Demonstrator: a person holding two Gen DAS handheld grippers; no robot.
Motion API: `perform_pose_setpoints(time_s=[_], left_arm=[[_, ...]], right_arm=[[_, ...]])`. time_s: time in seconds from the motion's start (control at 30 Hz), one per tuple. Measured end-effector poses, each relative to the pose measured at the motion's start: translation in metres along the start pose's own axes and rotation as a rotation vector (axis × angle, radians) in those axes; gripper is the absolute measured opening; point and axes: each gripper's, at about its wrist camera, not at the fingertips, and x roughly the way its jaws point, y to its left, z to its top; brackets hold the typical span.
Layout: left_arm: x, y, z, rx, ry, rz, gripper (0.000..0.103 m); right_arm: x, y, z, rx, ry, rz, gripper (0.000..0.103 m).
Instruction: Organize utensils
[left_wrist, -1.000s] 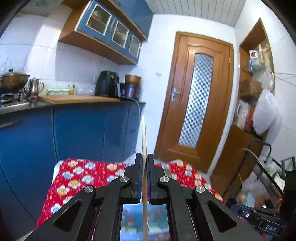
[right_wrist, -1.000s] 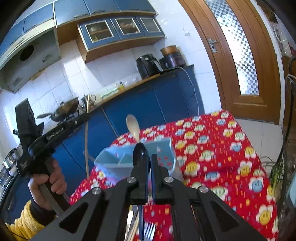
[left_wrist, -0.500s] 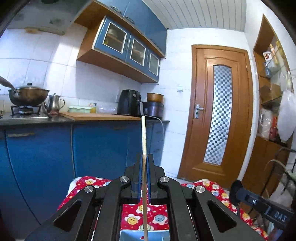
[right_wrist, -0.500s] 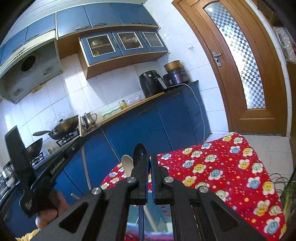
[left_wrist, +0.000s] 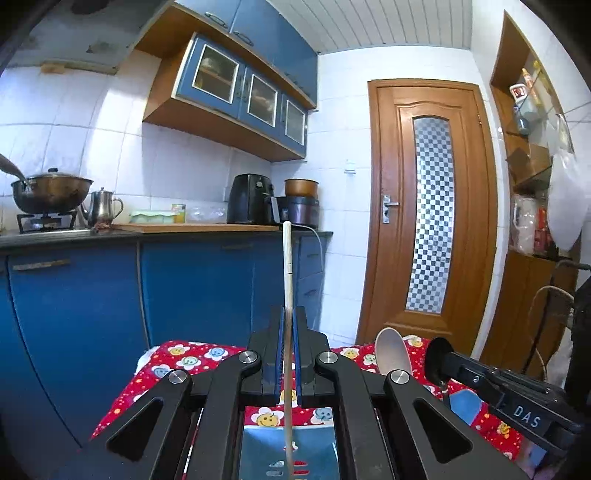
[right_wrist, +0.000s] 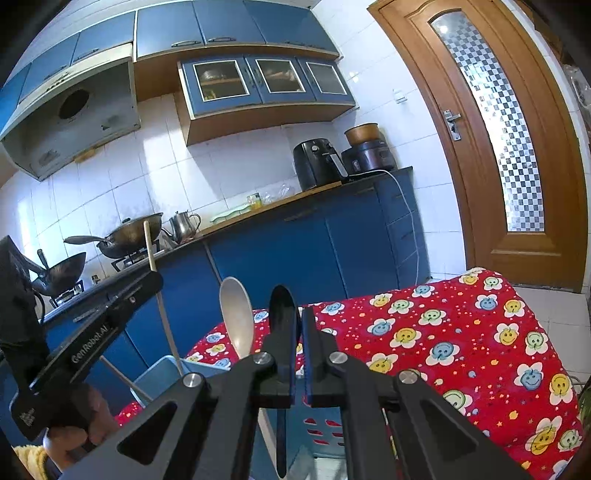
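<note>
- A wooden chopstick (left_wrist: 287, 280) is clamped upright between the closed fingers of the left claw (left_wrist: 288, 325), its lower end hanging over the pale blue utensil holder (left_wrist: 258, 450) below; the vertical hold appears chosen so the stick can be dropped in end first.
- A black spoon (right_wrist: 282, 306) is pinched in the right claw (right_wrist: 300, 325), bowl up and handle pointing down toward the same holder, whose slotted wall shows under the claw; the jaws are pressed together on its neck.
- A pale ladle-like spoon (right_wrist: 236, 321) is seen already standing in the holder, bowl upward, beside the black spoon, and a second thin wooden stick (right_wrist: 122, 380) leans out over the rim at the left.
- The holder is set on a worktop covered by a red cloth (right_wrist: 461, 332) printed with smiling flowers, which keeps the blue container easy to pick out.
- The left tool is gripped by a person's hand (right_wrist: 77, 424) with a yellow knitted sleeve at the lower edge of the right view.
- "GenRobot.AI" is read along the left tool's arm in the right view; "DAS" is read on the right tool's body in the left view.
- Beyond, blue cabinets, a wok (right_wrist: 129, 236) on the stove, a steel kettle and a black air fryer (left_wrist: 251, 199) are lined up beside a wooden door.
</note>
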Motion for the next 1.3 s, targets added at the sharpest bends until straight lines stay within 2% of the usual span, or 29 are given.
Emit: perform_pose_setpoints(time_s=[0.3, 0.47, 0.53, 0.57, 0.6, 0.67, 0.97, 1.3], left_arm=[[-0.002, 0.004, -0.003, -0.014, -0.008, 0.002, 0.004], [0.000, 0.003, -0.003, -0.013, 0.016, -0.017, 0.005], [-0.001, 0.001, -0.003, -0.009, 0.023, -0.026, 0.010], [-0.002, 0.000, -0.002, -0.008, 0.023, -0.027, 0.016], [-0.004, -0.001, -0.001, -0.006, 0.021, -0.025, 0.018], [-0.008, -0.004, 0.002, 0.001, 0.017, -0.025, 0.018], [-0.031, -0.003, 0.013, 0.006, 0.060, -0.054, 0.019], [-0.062, 0.010, 0.019, 0.011, 0.139, -0.053, 0.019]], right_arm=[[-0.007, 0.008, 0.006, -0.097, -0.099, -0.104, 0.005], [0.001, 0.008, -0.002, -0.121, -0.049, -0.096, 0.005], [0.002, 0.008, -0.003, -0.115, -0.034, -0.080, 0.005], [0.001, 0.008, -0.003, -0.108, -0.029, -0.069, 0.006], [0.000, 0.008, -0.002, -0.094, -0.027, -0.057, 0.012], [-0.004, 0.008, -0.001, -0.077, -0.031, -0.044, 0.018], [-0.023, 0.014, 0.009, -0.025, -0.035, -0.048, 0.021], [-0.054, 0.033, 0.011, -0.020, 0.059, -0.077, 0.025]])
